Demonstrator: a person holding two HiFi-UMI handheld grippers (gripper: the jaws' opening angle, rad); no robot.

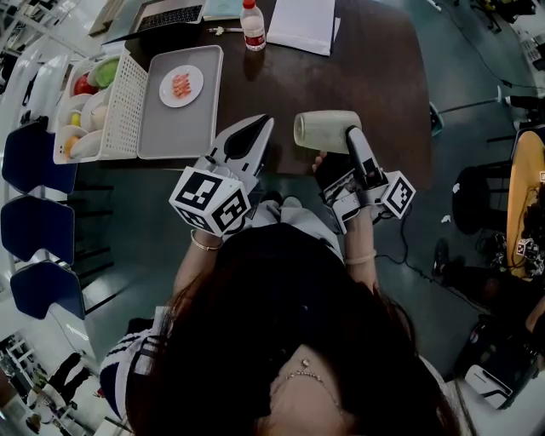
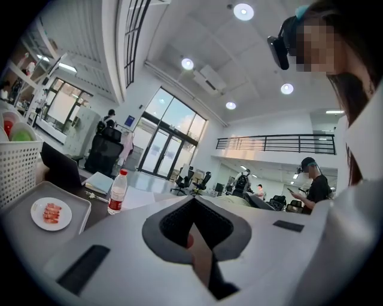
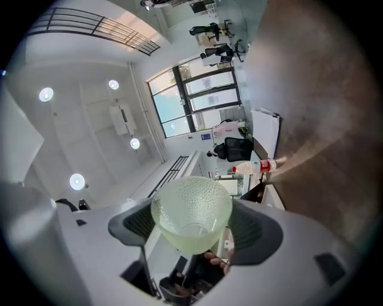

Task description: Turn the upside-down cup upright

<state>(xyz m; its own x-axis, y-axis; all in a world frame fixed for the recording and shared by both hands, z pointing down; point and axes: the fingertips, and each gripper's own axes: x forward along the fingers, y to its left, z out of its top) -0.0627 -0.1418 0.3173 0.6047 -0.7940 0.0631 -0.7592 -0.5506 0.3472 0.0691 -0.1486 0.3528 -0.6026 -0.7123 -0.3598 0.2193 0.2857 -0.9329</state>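
Observation:
A pale green, dimpled translucent cup [image 1: 325, 130] lies on its side in the air above the near edge of the dark table [image 1: 375, 77]. My right gripper [image 1: 344, 136] is shut on it. In the right gripper view the cup [image 3: 191, 214] sits between the two grey pads, its mouth facing away from the camera, and the right gripper [image 3: 194, 230] is rolled so the room looks tilted. My left gripper [image 1: 262, 128] hangs to the left of the cup, apart from it. Its jaws are closed together with nothing between them, as the left gripper [image 2: 192, 202] view also shows.
On the table's left stands a grey tray [image 1: 183, 123] with a small plate of food [image 1: 180, 85], beside a white basket [image 1: 119, 102] and bowls. A water bottle [image 1: 253, 25], papers [image 1: 302, 24] and a laptop [image 1: 170, 15] lie at the far side. Blue chairs [image 1: 38, 230] stand at the left.

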